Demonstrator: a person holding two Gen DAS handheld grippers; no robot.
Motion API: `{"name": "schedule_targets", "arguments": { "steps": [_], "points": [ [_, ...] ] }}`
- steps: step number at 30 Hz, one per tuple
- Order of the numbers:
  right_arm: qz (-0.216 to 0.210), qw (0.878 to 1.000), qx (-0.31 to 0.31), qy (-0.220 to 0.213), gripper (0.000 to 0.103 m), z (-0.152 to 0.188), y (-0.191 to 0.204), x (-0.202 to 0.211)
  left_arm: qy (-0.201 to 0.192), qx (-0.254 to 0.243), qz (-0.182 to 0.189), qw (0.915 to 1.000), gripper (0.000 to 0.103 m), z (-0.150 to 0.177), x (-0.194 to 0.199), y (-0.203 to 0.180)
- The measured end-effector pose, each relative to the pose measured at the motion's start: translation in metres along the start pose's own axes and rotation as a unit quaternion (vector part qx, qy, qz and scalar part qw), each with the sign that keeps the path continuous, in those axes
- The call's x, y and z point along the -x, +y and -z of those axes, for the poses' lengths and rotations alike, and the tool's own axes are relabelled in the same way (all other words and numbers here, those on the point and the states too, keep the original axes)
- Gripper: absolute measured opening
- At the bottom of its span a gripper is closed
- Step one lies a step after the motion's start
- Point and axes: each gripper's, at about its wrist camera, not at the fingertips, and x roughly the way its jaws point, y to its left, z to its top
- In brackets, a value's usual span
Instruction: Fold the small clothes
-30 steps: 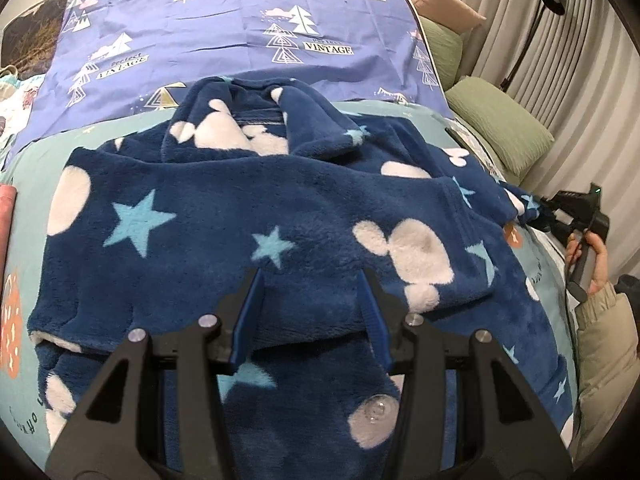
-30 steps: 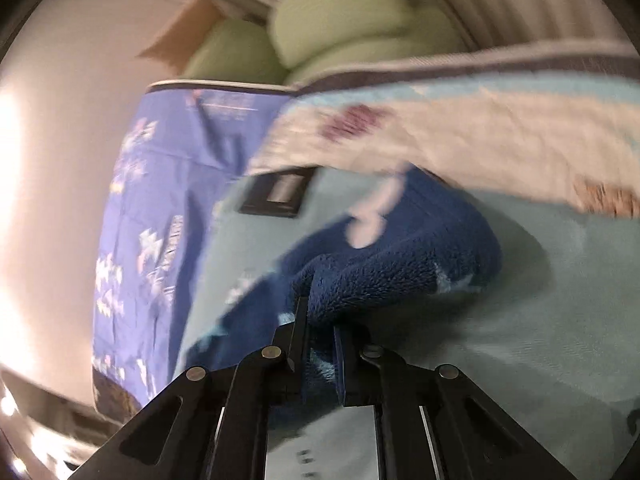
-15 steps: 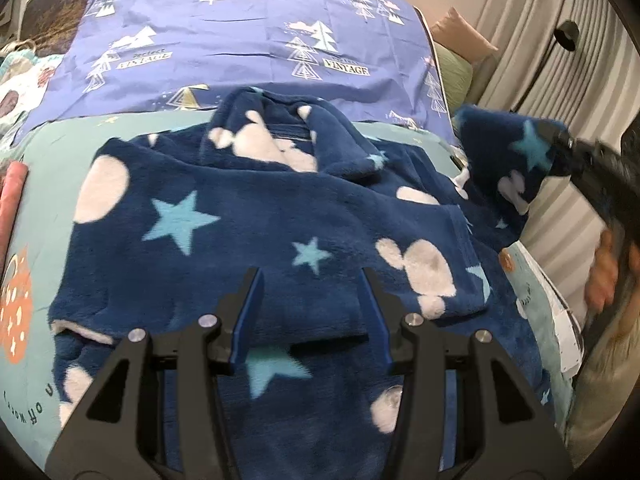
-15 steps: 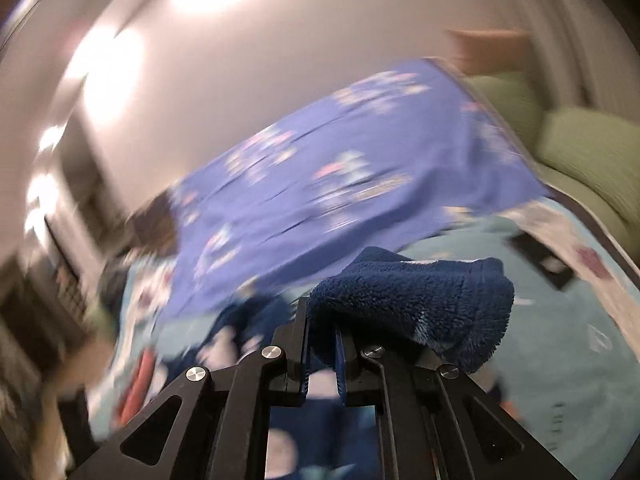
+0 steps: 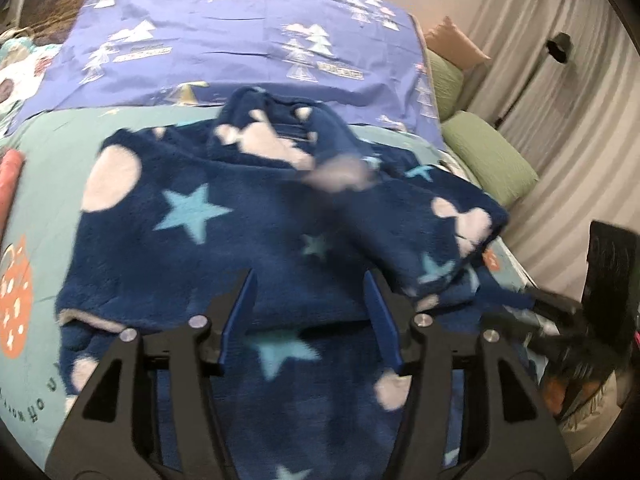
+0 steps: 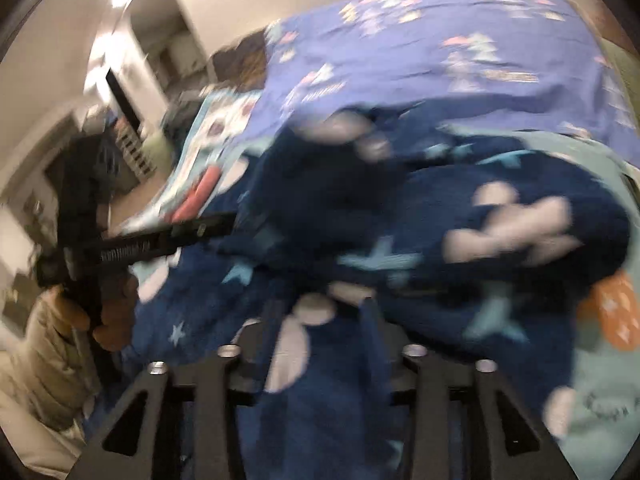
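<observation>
Navy fleece, a small top (image 5: pixel 224 224) with stars and white blobs, lies spread on the teal bed cover (image 5: pixel 52 152), its hood bunched at the far edge against a purple sheet (image 5: pixel 240 28). One sleeve (image 5: pixel 436 236) is folded in across the right half of the body. The left gripper (image 5: pixel 310 312) hovers over the near part of the top, jaws wide with nothing between them. The right gripper (image 6: pixel 320 332) also sits wide apart above the fleece near the folded sleeve; motion blur hides whether any cloth touches its fingers. Green pillows (image 5: pixel 488 156) lie beyond the right edge of the bed, and a red item (image 5: pixel 10 176) lies at the left.
</observation>
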Motion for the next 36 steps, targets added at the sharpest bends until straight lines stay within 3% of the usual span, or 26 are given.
{"name": "schedule_targets", "arguments": {
  "steps": [3,9,21,25,26,27,28,29,36],
  "points": [
    [0.027,0.998,-0.044,-0.031,0.053,0.000,-0.023,0.023,0.017,-0.024,0.011,0.9995,0.073,0.001,-0.010,-0.013],
    [0.067,0.991,-0.103,-0.045,0.056,0.013,-0.053,0.038,0.052,0.012,0.039,0.9978,0.073,-0.005,-0.031,-0.014],
    [0.079,0.990,-0.112,-0.033,0.058,0.026,-0.062,0.039,0.061,0.068,0.165,0.9820,0.079,-0.009,-0.027,-0.012],
    [0.083,0.991,-0.099,-0.032,0.058,0.026,-0.056,0.035,0.063,0.073,0.140,0.9855,0.080,-0.015,-0.036,-0.015],
    [0.086,0.991,-0.096,-0.031,0.058,0.025,-0.055,0.034,0.061,0.077,0.124,0.9873,0.077,-0.018,-0.040,-0.016],
    [0.091,0.991,-0.094,-0.029,0.059,0.025,-0.054,0.033,0.062,0.080,0.112,0.9885,0.055,-0.020,-0.043,-0.016],
    [0.093,0.991,-0.094,-0.030,0.059,0.025,-0.054,0.033,0.070,0.081,0.097,0.9895,0.026,-0.023,-0.048,-0.017],
    [0.095,0.990,-0.096,-0.031,0.059,0.024,-0.055,0.033,0.081,0.077,0.081,0.9904,0.014,-0.027,-0.051,-0.018],
    [0.168,0.979,-0.110,-0.022,0.064,0.010,-0.074,0.027,-0.006,0.034,0.092,0.9952,0.011,-0.068,0.006,-0.028]
  ]
}}
